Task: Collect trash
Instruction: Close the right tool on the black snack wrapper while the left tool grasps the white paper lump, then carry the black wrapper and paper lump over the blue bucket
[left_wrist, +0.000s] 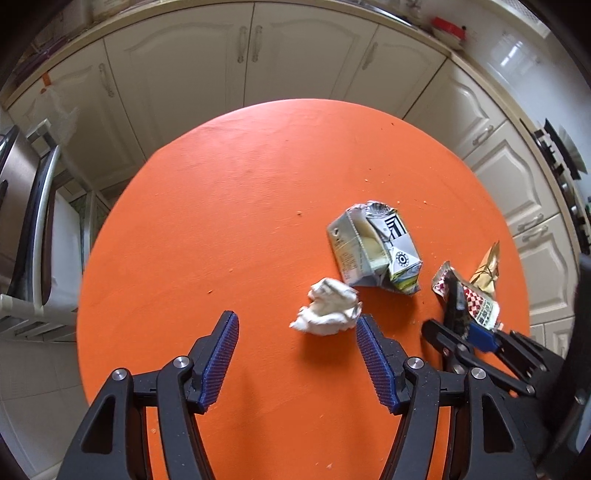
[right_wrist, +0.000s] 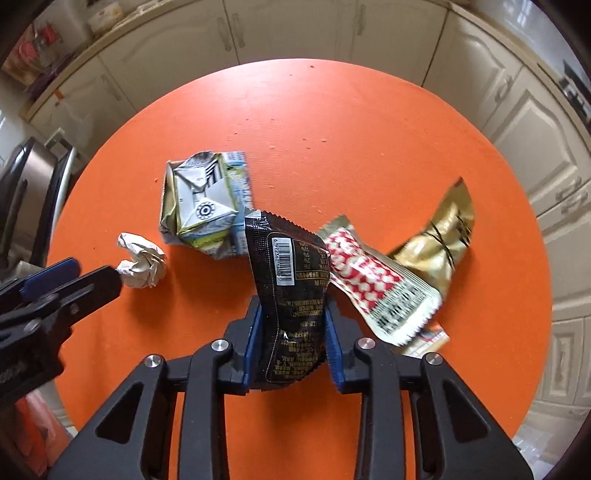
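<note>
On the round orange table (left_wrist: 240, 203) lie a crumpled white tissue (left_wrist: 327, 312), a crushed drink carton (left_wrist: 373, 249), a red-and-white checked wrapper (right_wrist: 373, 280) and a gold wrapper (right_wrist: 439, 236). My left gripper (left_wrist: 297, 321) is open and points down at the table. The tissue sits just ahead of its tips, close to the right finger (left_wrist: 373, 347), and I cannot tell whether they touch. My right gripper (right_wrist: 293, 314) is shut on a black snack wrapper (right_wrist: 291, 280), whose top end stands up between the pads. In the left wrist view the right gripper (left_wrist: 469, 332) holds that wrapper at the table's right.
Cream cabinet doors (left_wrist: 251, 59) curve around the far side of the table. A steel oven door with a handle (left_wrist: 33, 206) stands on the left, a hob (left_wrist: 565, 155) on the right. A small printed packet (right_wrist: 432, 338) peeks out under the checked wrapper. Crumbs dot the tabletop.
</note>
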